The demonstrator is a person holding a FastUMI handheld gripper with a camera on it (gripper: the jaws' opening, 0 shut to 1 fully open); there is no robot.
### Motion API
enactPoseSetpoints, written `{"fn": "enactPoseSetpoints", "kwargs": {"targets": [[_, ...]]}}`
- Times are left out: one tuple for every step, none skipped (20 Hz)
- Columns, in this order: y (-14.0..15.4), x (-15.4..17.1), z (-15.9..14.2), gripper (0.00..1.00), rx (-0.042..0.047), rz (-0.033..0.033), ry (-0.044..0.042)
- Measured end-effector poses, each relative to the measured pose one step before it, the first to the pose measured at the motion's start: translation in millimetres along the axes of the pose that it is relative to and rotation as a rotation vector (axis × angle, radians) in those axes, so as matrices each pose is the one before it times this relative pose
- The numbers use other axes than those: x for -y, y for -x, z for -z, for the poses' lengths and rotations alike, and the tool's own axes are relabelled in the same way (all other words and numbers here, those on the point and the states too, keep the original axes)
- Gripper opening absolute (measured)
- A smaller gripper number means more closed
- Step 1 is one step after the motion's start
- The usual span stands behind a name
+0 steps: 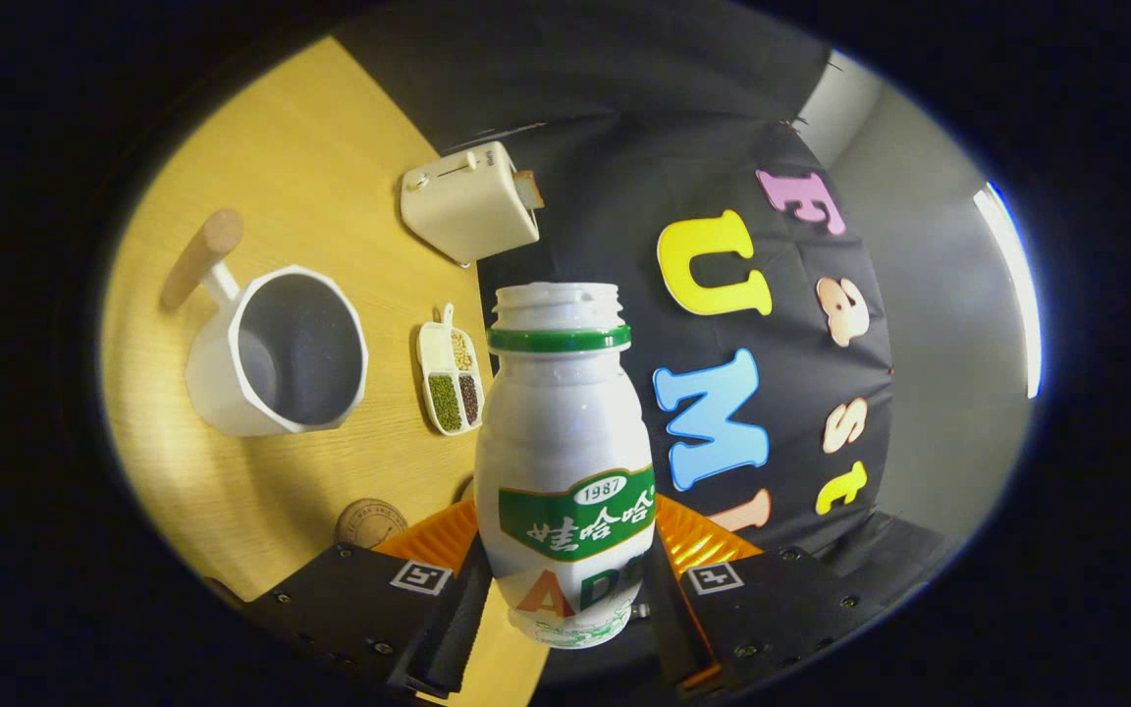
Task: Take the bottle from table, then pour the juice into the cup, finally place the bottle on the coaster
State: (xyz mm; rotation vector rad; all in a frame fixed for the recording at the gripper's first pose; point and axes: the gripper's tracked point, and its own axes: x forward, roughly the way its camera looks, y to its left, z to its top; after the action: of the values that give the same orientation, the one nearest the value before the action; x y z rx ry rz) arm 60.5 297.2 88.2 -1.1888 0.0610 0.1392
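A white bottle (564,432) with a green neck ring and green label sits between my fingers, uncapped, and my gripper (565,579) is shut on its lower body. The whole scene appears rolled sideways, so the bottle is held tilted relative to the table. A white cup (276,353) with a wooden handle stands on the wooden table (300,177), beyond and to the left of the bottle, its mouth facing me and its inside looking empty. A round brown coaster (369,522) lies on the table close to my left finger.
A small white dish (450,378) with compartments of beans lies between the cup and the bottle. A cream toaster (470,201) stands farther back by the table's edge. The black cloth wall rises past that edge.
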Motion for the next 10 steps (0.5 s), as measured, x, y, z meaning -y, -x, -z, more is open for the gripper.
{"fn": "enactPoseSetpoints", "kwargs": {"targets": [[-0.05,0.28,2.55,0.72,0.00311,-0.0152,-0.07108],[-0.43,1.12,3.44,0.72,0.00099,-0.0081,-0.07413],[-0.08,1.59,4.9,0.72,-0.0016,-0.01008,-0.07156],[-1.41,-0.96,4.34,0.72,-0.00306,-0.01295,-0.06956],[-1.58,-0.23,5.21,0.72,-0.00446,-0.01542,-0.06873],[-2.72,-0.22,4.63,0.72,-0.00376,-0.01648,-0.06913],[-0.57,0.15,4.16,0.72,-0.00099,-0.01918,-0.06607],[-1.4,-0.08,3.96,0.72,-0.00067,-0.01288,-0.06432],[-0.51,0.48,2.08,0.72,0.00768,-0.01765,-0.0666],[-0.61,-1.04,2.0,0.72,0.00289,-0.01926,-0.06938]]}}
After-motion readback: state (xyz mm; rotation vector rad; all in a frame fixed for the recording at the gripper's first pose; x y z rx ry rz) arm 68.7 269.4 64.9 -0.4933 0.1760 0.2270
